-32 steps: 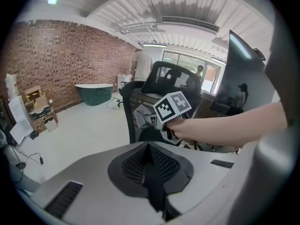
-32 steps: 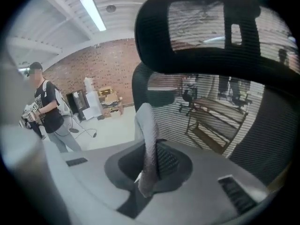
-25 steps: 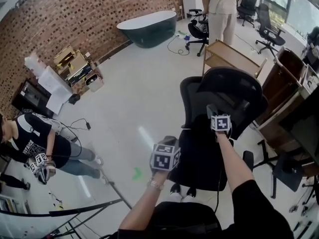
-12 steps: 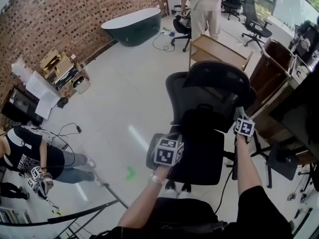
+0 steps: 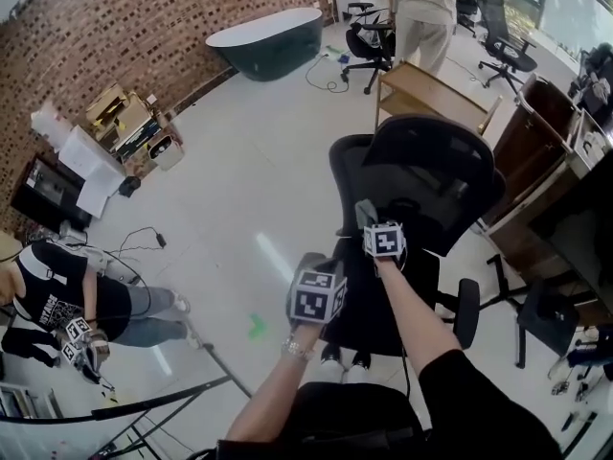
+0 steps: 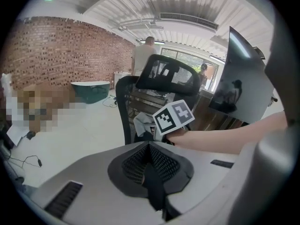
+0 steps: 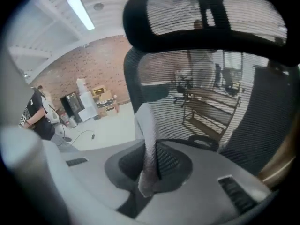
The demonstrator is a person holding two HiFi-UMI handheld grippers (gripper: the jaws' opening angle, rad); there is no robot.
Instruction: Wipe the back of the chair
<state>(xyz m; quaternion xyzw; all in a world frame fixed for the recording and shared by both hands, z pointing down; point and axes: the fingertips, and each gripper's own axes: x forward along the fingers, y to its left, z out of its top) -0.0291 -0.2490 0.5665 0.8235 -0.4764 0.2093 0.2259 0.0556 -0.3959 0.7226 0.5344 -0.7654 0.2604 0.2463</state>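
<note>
The black mesh office chair (image 5: 421,175) stands in front of me with its back towards me. My right gripper (image 5: 368,220) is shut on a grey cloth (image 5: 363,213) and holds it against the left part of the chair's back. Seen from the right gripper view, the cloth (image 7: 148,139) stands up out of the closed jaws right at the mesh back (image 7: 211,102). My left gripper (image 5: 312,274) hangs lower left, short of the chair, shut with nothing in it. The left gripper view takes in the chair (image 6: 164,74), the cloth (image 6: 142,123) and the right gripper's marker cube (image 6: 172,116).
A wooden rack (image 5: 431,99) stands just behind the chair, and wooden furniture (image 5: 536,161) is to the right. A person (image 5: 421,8) stands at the back near other office chairs. Another person (image 5: 67,300) is at the left. A dark bathtub (image 5: 266,38) and boxes (image 5: 124,123) line the brick wall.
My right gripper, with the cloth, swung out to the right side of the chair's back and has come back across to its left side. The left gripper barely moved.
</note>
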